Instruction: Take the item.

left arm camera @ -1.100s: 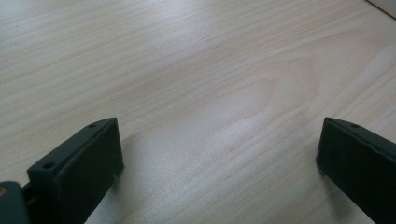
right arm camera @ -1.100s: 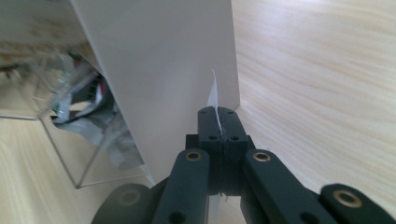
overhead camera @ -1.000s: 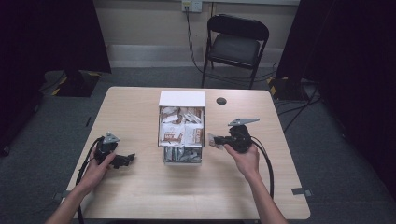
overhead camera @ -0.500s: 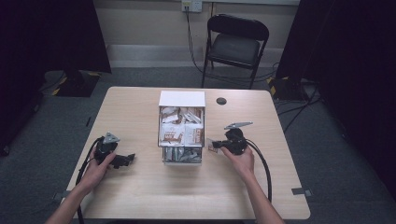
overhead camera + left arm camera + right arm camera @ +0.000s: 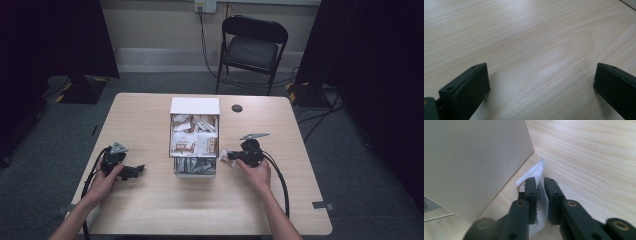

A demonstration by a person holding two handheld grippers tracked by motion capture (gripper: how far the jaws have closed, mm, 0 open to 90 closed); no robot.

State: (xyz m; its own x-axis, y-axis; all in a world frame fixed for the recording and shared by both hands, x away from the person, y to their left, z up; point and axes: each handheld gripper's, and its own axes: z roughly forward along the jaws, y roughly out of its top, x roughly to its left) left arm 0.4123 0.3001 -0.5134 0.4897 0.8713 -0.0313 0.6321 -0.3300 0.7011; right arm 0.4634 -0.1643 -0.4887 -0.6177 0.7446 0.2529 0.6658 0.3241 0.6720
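Observation:
A white box (image 5: 194,106) full of brown-and-white snack packets (image 5: 192,141) stands at the table's middle. My right gripper (image 5: 229,157) sits low beside the box's right wall, shut on a white packet (image 5: 539,173) whose top edge pokes out past the fingertips. In the right gripper view the box wall (image 5: 474,160) is close on the left. My left gripper (image 5: 136,171) rests on the table at the left, jaws wide open, with bare wood (image 5: 541,62) between them.
A black round disc (image 5: 237,108) lies right of the box at the back. A black folding chair (image 5: 254,47) stands behind the table. Cables trail from both grippers toward the front edge.
My right gripper has come down and toward the front along the box's right side, with the packet in it. The left gripper has stayed where it was.

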